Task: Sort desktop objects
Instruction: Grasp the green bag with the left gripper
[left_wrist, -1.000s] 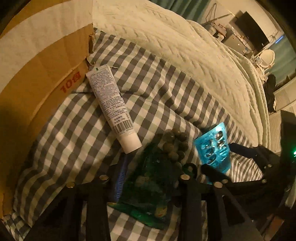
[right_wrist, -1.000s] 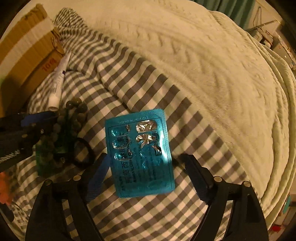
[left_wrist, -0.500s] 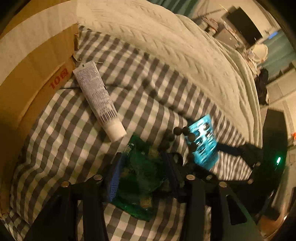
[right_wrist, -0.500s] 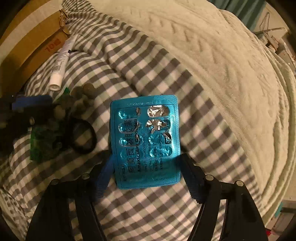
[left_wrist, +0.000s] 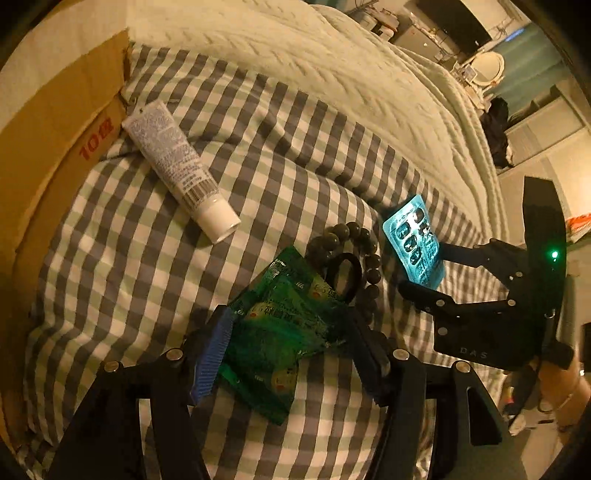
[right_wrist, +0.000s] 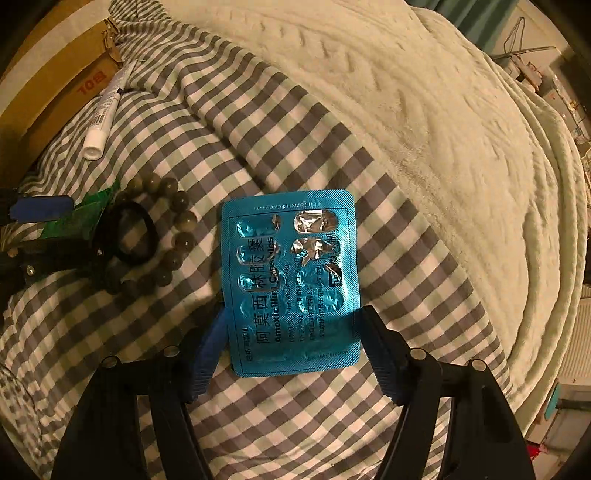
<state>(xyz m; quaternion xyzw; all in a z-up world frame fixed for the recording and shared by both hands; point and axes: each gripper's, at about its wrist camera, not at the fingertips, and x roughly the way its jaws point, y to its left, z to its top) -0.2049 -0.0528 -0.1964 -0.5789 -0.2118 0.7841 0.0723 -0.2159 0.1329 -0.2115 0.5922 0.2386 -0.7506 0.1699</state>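
My right gripper (right_wrist: 291, 332) is shut on a blue pill blister pack (right_wrist: 291, 280) and holds it above the checked cloth (right_wrist: 258, 140); the pack also shows lifted in the left wrist view (left_wrist: 413, 240). My left gripper (left_wrist: 288, 332) is shut on a green foil packet (left_wrist: 280, 332) and grips it by its sides. A dark bead bracelet (left_wrist: 354, 236) and a black hair tie (left_wrist: 343, 273) lie just beyond the packet. A white tube (left_wrist: 177, 170) lies at the far left.
A cardboard box (left_wrist: 48, 140) stands along the left edge of the checked cloth. A cream knitted blanket (right_wrist: 424, 110) covers the bed beyond and to the right. Room furniture shows far off at the upper right.
Both grippers closed from open onto their objects. The right one lifted the blister pack off the cloth; the left one drew in around the green packet and raised it slightly.
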